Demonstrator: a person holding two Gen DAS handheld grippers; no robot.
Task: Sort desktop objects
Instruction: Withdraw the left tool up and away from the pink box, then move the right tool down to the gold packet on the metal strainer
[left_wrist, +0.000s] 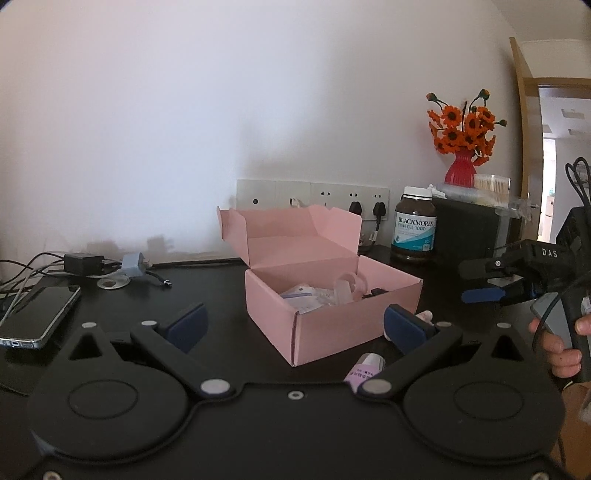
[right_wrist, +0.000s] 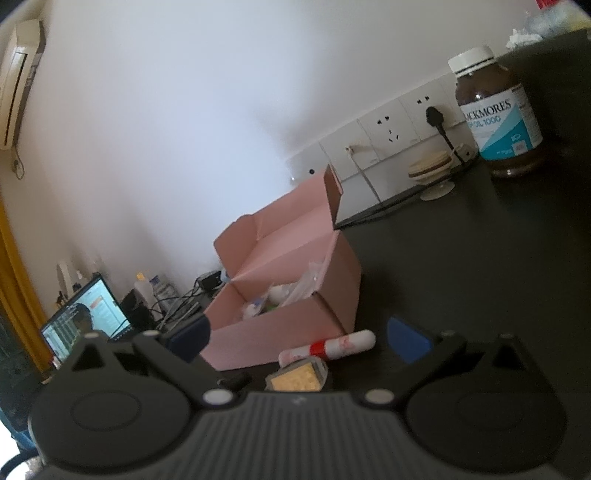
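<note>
An open pink cardboard box (left_wrist: 332, 325) stands mid-table with its lid up and several small packets inside. My left gripper (left_wrist: 295, 326) is open just in front of it, its blue pads either side of the box's near corner. A small bottle with a purple label (left_wrist: 364, 371) lies between the fingers, close to the camera. My right gripper (left_wrist: 480, 281) hovers to the right of the box, held by a hand (left_wrist: 561, 347). In the right wrist view that gripper (right_wrist: 297, 339) is open over a white tube with a red band (right_wrist: 328, 347) and a small clear case of yellow contents (right_wrist: 295, 378), beside the box (right_wrist: 280, 332).
A phone (left_wrist: 37, 317), a black charger (left_wrist: 83, 263) and cables lie at the left. A brown fish oil bottle (left_wrist: 414, 225), a black box (left_wrist: 469, 229) and a red vase of orange flowers (left_wrist: 461, 147) stand at the back right. A laptop (right_wrist: 88, 317) is far left.
</note>
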